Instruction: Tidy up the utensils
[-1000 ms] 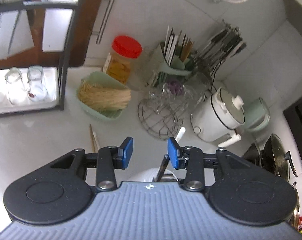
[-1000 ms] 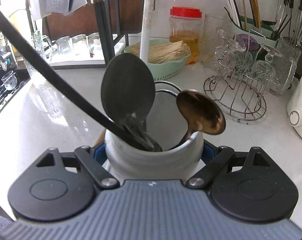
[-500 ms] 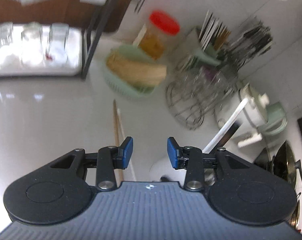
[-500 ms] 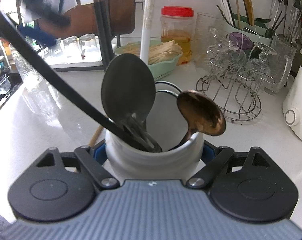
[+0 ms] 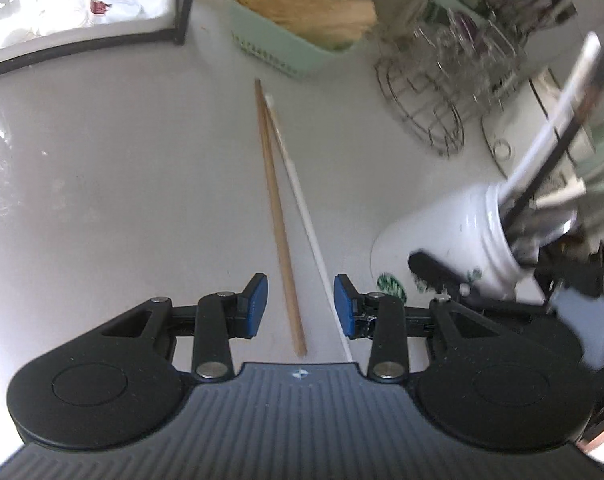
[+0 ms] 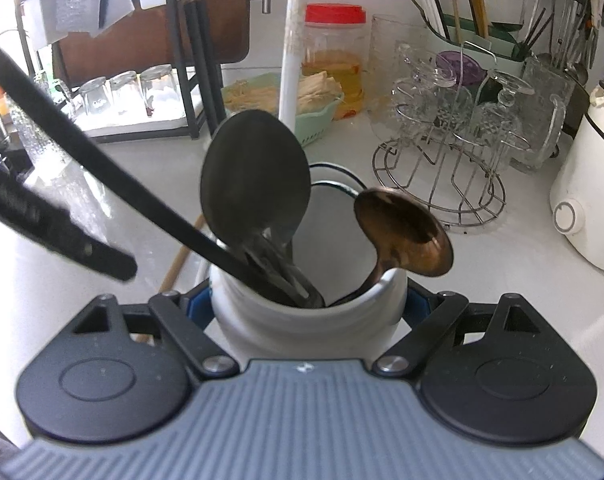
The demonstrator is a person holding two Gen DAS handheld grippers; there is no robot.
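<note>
White stone countertop (image 5: 121,184): your working surface and the landmark for every entry below.

White ceramic utensil jar (image 6: 302,320): stands on the countertop, clamped at its sides by your right gripper (image 6: 306,307). Keep that grip steady so the mouth stays open to receive.

Left gripper (image 5: 300,305): jaws partly apart, empty, low over the countertop, straddling the near ends of both sticks. Settle lower and square before closing, so both go in together.

Light wooden chopstick (image 5: 277,216): flat on the countertop, left of the jar.

Thin white chopstick (image 5: 302,200): flat beside it, far tips touching, near end by the right pad.

Change: your left gripper has dropped from above the jar to the sticks; the right has held still.
</note>
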